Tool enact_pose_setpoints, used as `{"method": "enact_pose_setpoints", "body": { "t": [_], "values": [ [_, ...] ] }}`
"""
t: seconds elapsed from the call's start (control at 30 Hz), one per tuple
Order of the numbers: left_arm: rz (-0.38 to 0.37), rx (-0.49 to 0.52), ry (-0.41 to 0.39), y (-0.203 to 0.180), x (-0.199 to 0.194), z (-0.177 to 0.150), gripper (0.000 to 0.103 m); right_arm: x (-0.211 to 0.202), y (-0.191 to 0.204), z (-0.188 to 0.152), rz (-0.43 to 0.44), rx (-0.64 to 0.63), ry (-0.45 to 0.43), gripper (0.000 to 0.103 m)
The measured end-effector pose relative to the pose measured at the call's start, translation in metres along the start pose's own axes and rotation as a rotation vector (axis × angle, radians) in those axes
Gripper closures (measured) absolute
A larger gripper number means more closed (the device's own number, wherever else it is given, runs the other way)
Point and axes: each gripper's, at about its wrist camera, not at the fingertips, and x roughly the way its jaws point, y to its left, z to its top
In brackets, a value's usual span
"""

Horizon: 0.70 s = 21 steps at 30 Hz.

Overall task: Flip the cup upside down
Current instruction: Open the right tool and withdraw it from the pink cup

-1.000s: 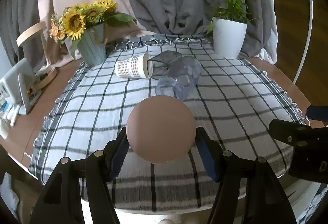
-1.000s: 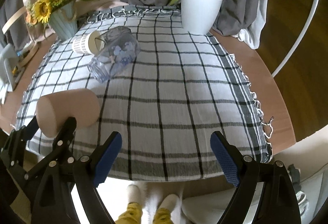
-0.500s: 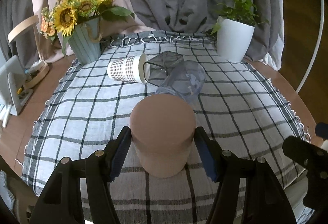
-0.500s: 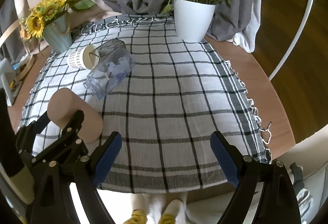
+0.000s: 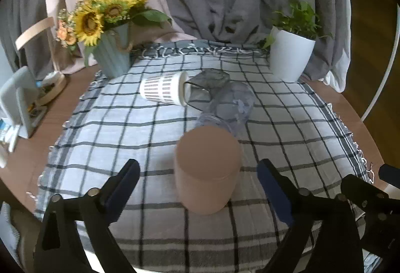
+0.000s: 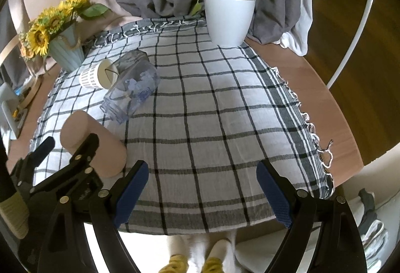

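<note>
A pink cup (image 5: 207, 173) stands upside down on the checked cloth (image 5: 125, 123), its flat base up; it also shows in the right wrist view (image 6: 100, 145). My left gripper (image 5: 200, 188) is open, its blue pads apart on either side of the cup and not touching it. My right gripper (image 6: 202, 188) is open and empty over the near edge of the cloth, to the right of the cup. The left gripper's body shows at the lower left of the right wrist view.
A white patterned cup (image 5: 163, 91) and a clear jar (image 5: 227, 108) lie on their sides behind the pink cup. A sunflower vase (image 5: 112, 53) stands at the back left, a white plant pot (image 5: 290, 58) at the back right. The table edge is near.
The left gripper turned the pink cup from lying to base-up, set it on the cloth, then opened and let go. The right gripper stayed open.
</note>
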Motion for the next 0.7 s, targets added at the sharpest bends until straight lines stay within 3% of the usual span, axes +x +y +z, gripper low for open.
{"method": "enact_pose_setpoints", "body": {
  "t": [0.17,0.7],
  "values": [
    [0.056,0.01,-0.006,0.008,-0.028,0.005,0.0,-0.018,-0.002,0.003,0.032,0.023,-0.035,0.015],
    [0.169,0.009,-0.034,0.036,-0.104,0.013,0.0,-0.085,0.011,0.004,0.118,-0.009,-0.145,0.011]
  ]
}}
